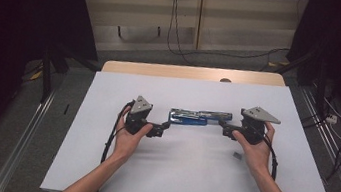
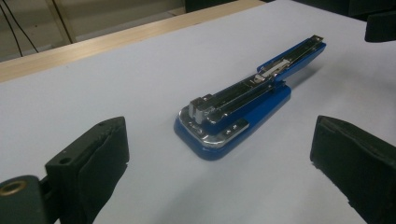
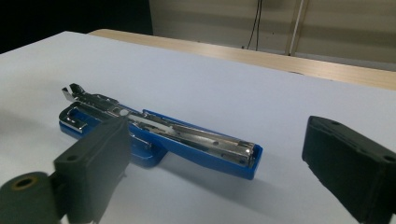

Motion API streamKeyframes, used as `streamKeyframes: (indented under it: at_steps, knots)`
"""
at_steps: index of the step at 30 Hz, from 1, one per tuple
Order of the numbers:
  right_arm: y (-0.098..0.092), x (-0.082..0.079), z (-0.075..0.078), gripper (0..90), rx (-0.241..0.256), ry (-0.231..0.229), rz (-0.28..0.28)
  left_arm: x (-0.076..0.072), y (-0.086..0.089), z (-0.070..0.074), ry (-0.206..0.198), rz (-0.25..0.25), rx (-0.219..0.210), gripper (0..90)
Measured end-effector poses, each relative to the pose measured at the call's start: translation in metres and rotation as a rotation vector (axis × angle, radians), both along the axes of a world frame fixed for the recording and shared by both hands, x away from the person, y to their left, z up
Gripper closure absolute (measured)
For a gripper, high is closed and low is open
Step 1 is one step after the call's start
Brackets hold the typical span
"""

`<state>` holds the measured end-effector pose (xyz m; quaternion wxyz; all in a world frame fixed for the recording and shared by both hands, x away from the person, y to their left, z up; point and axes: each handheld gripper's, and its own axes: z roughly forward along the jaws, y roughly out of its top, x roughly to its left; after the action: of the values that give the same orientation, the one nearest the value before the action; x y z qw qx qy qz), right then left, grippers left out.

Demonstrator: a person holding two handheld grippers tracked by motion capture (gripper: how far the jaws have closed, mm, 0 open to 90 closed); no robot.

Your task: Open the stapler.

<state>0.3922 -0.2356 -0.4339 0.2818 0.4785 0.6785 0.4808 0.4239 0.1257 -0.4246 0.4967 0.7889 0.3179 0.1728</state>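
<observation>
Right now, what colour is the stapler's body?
Blue, with silver metal inner parts; the stapler shows best in the left gripper view.

Small grey object [image 1: 237, 156] beside right hand [image 1: 256, 146]: unidentifiable.

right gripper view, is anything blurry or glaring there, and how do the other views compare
Right gripper view: its near jaw at lower left is soft and out of focus, while the stapler is sharp with small metal glints. Left gripper view: sharp all over. High view: dim surroundings, evenly lit table.
</observation>
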Motion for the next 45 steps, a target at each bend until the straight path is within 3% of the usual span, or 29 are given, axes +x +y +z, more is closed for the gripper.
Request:
streamKeyframes:
  at_steps: [9,16,19,22,25,27,31,40,42,45]
  knots:
    - [-0.009,-0.014,0.001,6.3,0.009,-0.017,-0.001,-0.012,0.025,0.000,0.006,0.082,0.006,5.1]
    - [-0.014,-0.023,0.000,6.5,0.008,-0.009,-0.001,-0.025,0.035,0.002,-0.019,0.088,0.024,5.4]
    - [-0.015,-0.028,0.000,6.5,0.009,-0.010,-0.006,-0.031,0.045,0.001,-0.002,0.091,-0.038,6.4]
    - [-0.016,-0.031,0.000,6.6,0.007,-0.011,-0.007,-0.036,0.047,0.000,-0.002,0.095,-0.023,6.4]
    - [-0.017,-0.037,0.001,6.5,0.006,-0.014,-0.009,-0.044,0.048,0.002,0.003,0.085,-0.038,6.3]
    - [-0.019,-0.040,0.001,6.5,0.009,-0.021,-0.010,-0.051,0.049,0.004,-0.027,0.101,-0.029,6.0]
    - [-0.022,-0.046,0.001,6.6,0.013,-0.025,-0.016,-0.055,0.054,0.005,-0.031,0.100,-0.025,5.7]
    - [-0.035,-0.061,-0.001,6.4,0.006,-0.021,-0.042,-0.065,0.065,0.005,-0.020,0.117,-0.064,5.7]
    - [-0.036,-0.062,-0.001,6.2,0.011,-0.017,-0.048,-0.072,0.071,0.008,-0.056,0.142,-0.063,4.1]
    - [-0.035,-0.065,-0.001,6.1,0.011,-0.026,-0.055,-0.075,0.076,0.011,-0.075,0.150,-0.059,3.6]
